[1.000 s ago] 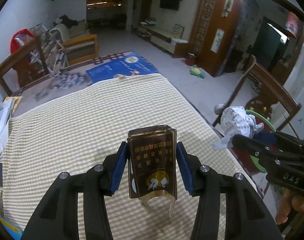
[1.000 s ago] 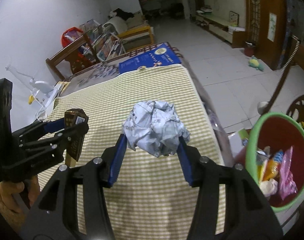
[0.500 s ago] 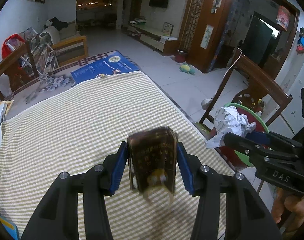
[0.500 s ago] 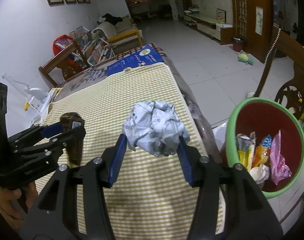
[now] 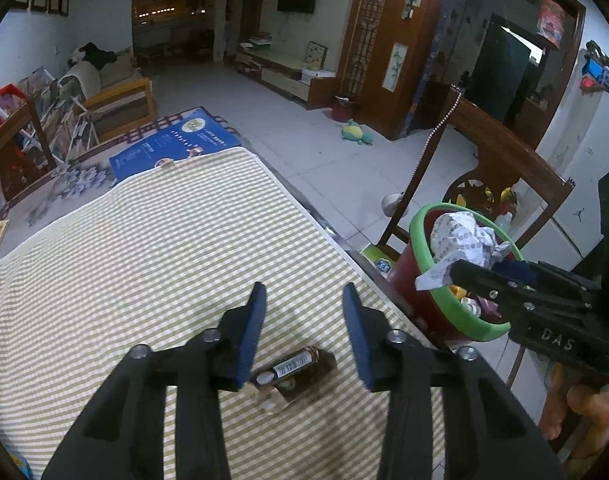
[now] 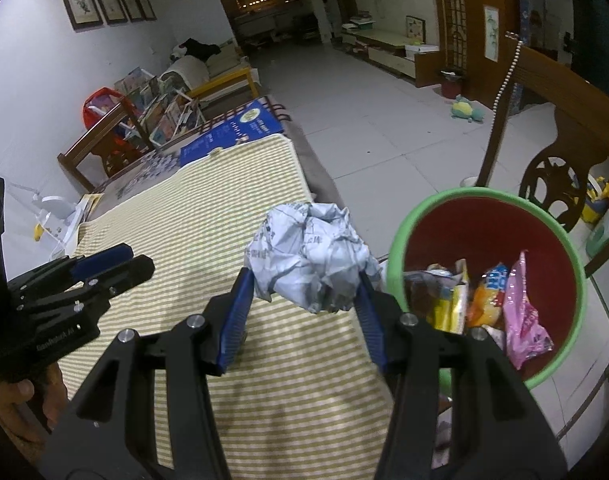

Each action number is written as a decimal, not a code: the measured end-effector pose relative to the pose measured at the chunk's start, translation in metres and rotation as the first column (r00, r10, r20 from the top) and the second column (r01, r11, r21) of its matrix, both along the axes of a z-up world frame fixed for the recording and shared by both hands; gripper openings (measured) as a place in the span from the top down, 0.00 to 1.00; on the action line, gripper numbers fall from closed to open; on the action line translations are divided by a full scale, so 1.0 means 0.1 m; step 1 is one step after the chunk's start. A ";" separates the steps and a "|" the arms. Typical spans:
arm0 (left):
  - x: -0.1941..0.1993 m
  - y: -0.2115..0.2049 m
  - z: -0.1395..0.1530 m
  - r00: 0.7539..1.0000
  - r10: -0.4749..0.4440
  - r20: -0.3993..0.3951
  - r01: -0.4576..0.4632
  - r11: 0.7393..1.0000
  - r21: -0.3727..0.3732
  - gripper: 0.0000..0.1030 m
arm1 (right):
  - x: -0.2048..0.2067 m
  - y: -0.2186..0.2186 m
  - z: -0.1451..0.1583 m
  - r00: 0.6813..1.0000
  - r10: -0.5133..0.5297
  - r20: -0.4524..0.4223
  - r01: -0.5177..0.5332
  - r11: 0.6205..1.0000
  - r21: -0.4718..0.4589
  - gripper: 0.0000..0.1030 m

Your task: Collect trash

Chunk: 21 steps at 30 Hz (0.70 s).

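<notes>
The red bin (image 6: 484,236) with a green rim held snack wrappers (image 6: 500,300). The right gripper (image 6: 304,292) squeezed a paper ball (image 6: 312,256) right beside it. A second ago the left gripper (image 5: 304,316) held a brown pack (image 5: 300,372); now the pack lay on the striped cloth (image 5: 144,248), and the closing jaws had nothing between them.

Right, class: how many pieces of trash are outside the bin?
2. The brown pack lies on the striped cloth near its bin-side edge; the crumpled paper is clamped in the right gripper, beside the bin. Others may be out of view.
</notes>
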State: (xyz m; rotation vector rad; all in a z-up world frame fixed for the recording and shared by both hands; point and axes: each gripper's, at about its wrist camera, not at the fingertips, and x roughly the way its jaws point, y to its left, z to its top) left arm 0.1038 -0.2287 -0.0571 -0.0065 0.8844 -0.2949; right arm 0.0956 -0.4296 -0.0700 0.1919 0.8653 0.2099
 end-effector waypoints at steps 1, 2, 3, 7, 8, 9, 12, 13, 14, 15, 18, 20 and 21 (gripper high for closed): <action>0.01 0.01 0.00 1.000 0.003 0.005 -0.003 1.000 0.008 0.66 | 0.00 -0.04 0.00 1.000 -0.004 -0.001 0.004 1.000 -0.001 0.52; 0.02 0.04 -0.01 1.000 0.010 0.003 -0.010 1.000 0.014 0.66 | -0.01 -0.07 -0.01 1.000 -0.007 -0.001 0.007 1.000 -0.002 0.52; 0.03 0.06 -0.03 1.000 0.018 -0.001 -0.018 1.000 0.018 0.59 | -0.01 -0.10 -0.02 1.000 -0.010 -0.004 0.010 1.000 -0.003 0.52; 0.05 0.28 -0.22 0.996 0.074 -0.058 -0.072 0.997 0.026 0.37 | 0.02 -0.18 -0.09 1.000 -0.011 -0.028 0.011 1.000 0.001 0.52; 0.08 0.29 -0.34 0.993 0.064 -0.101 -0.061 0.998 0.030 0.33 | 0.02 -0.18 -0.11 0.999 -0.011 -0.032 0.011 1.000 0.001 0.52; 0.11 0.27 -0.42 0.991 0.057 -0.122 -0.052 0.998 0.041 0.29 | 0.03 -0.19 -0.13 0.999 -0.009 -0.039 0.009 1.000 0.003 0.52; 0.15 0.10 -0.71 0.986 -0.005 -0.165 0.021 0.995 0.095 0.24 | 0.06 -0.18 -0.17 0.999 0.003 -0.052 -0.002 1.000 0.013 0.52; 0.16 0.00 -0.81 0.982 -0.043 -0.186 0.069 0.989 0.132 0.22 | 0.05 -0.18 -0.16 0.999 0.007 -0.051 -0.007 1.000 0.010 0.52; 0.16 -0.09 -0.89 0.976 -0.084 -0.199 0.119 0.978 0.170 0.19 | 0.04 -0.17 -0.16 0.999 0.010 -0.049 -0.010 1.000 0.006 0.52; 0.16 -0.16 -0.93 0.972 -0.124 -0.198 0.164 0.966 0.199 0.17 | 0.03 -0.18 -0.15 0.999 0.012 -0.047 -0.012 1.000 0.000 0.50; 0.18 -0.34 -1.03 0.955 -0.235 -0.182 0.281 0.914 0.293 0.10 | 0.01 -0.23 -0.16 0.999 0.001 -0.053 -0.001 1.000 0.001 0.50; 0.25 -0.46 -1.16 0.936 -0.287 -0.204 0.344 0.870 0.353 0.10 | 0.00 -0.27 -0.18 0.998 -0.012 -0.062 0.013 1.000 0.004 0.50; 0.28 -0.49 -1.22 0.928 -0.301 -0.218 0.364 0.857 0.365 0.13 | -0.01 -0.28 -0.18 0.998 -0.017 -0.063 0.017 1.000 0.004 0.50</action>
